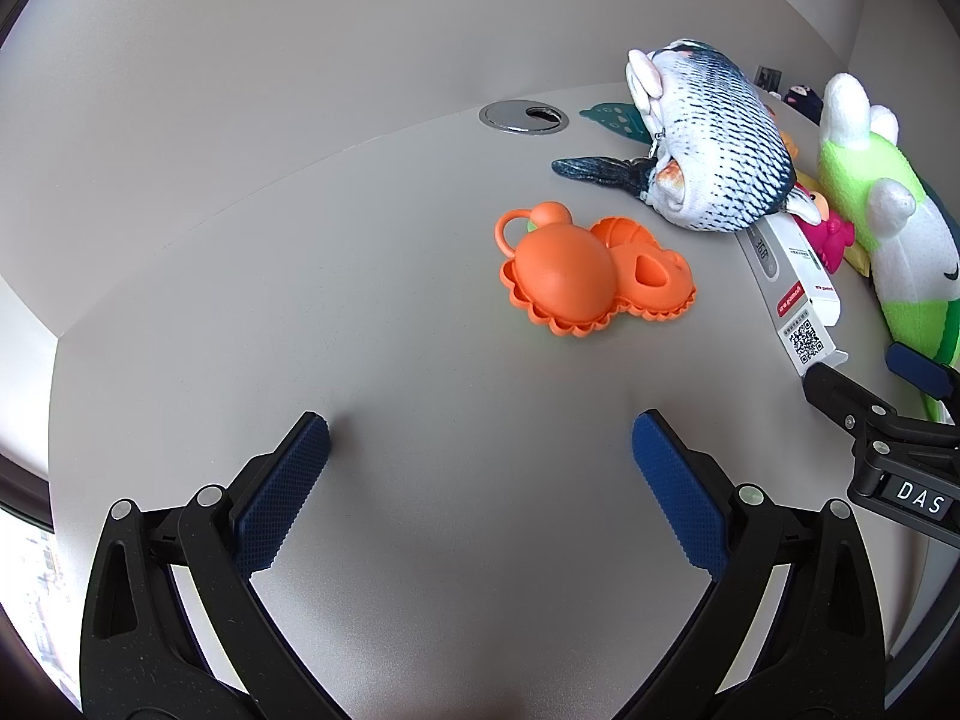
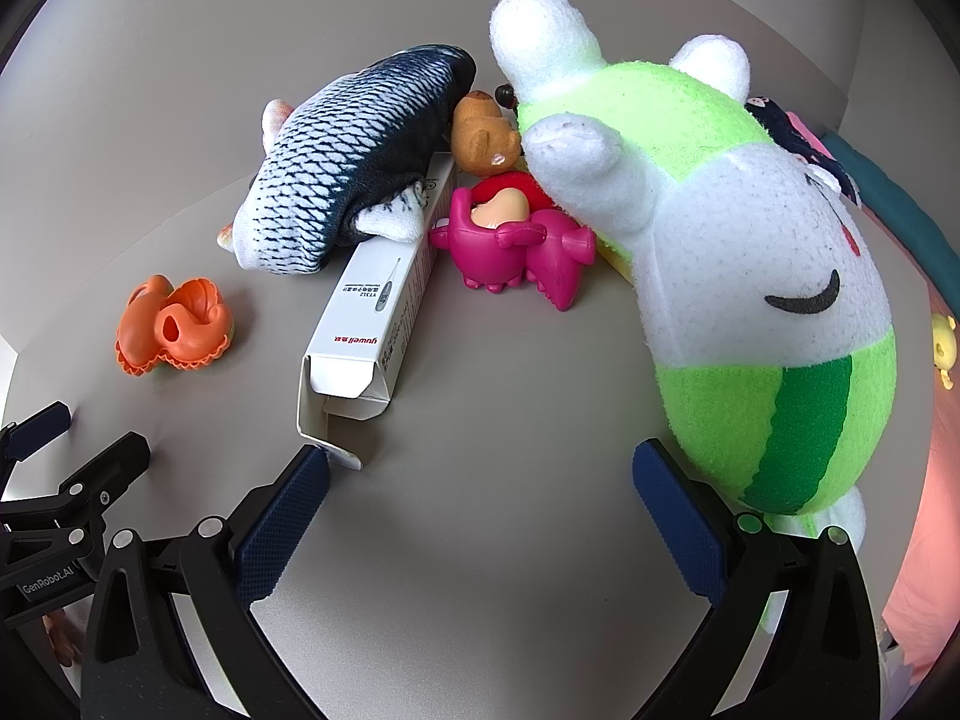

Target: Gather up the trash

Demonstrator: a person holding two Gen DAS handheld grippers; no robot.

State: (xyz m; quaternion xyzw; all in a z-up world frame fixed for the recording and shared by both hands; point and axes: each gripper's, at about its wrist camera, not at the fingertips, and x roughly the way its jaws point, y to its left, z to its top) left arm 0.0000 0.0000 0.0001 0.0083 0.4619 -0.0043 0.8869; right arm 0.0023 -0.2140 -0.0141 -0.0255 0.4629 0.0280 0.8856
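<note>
Grippers both spread wide, nothing pinched. Left gripper hovers low over bare grey table, fingers pointing toward orange plastic toy, well short of it. Fish plush lies behind the toy, cable grommet near the far table edge. Right gripper is angled down at the toy pile; its left pad sits just beside the open flap of the white thermometer box, contact unclear. Box lies flat, far end under the fish plush. Pink figure and brown bear beyond it. Green-white plush lies at right, near the right pad.
</note>
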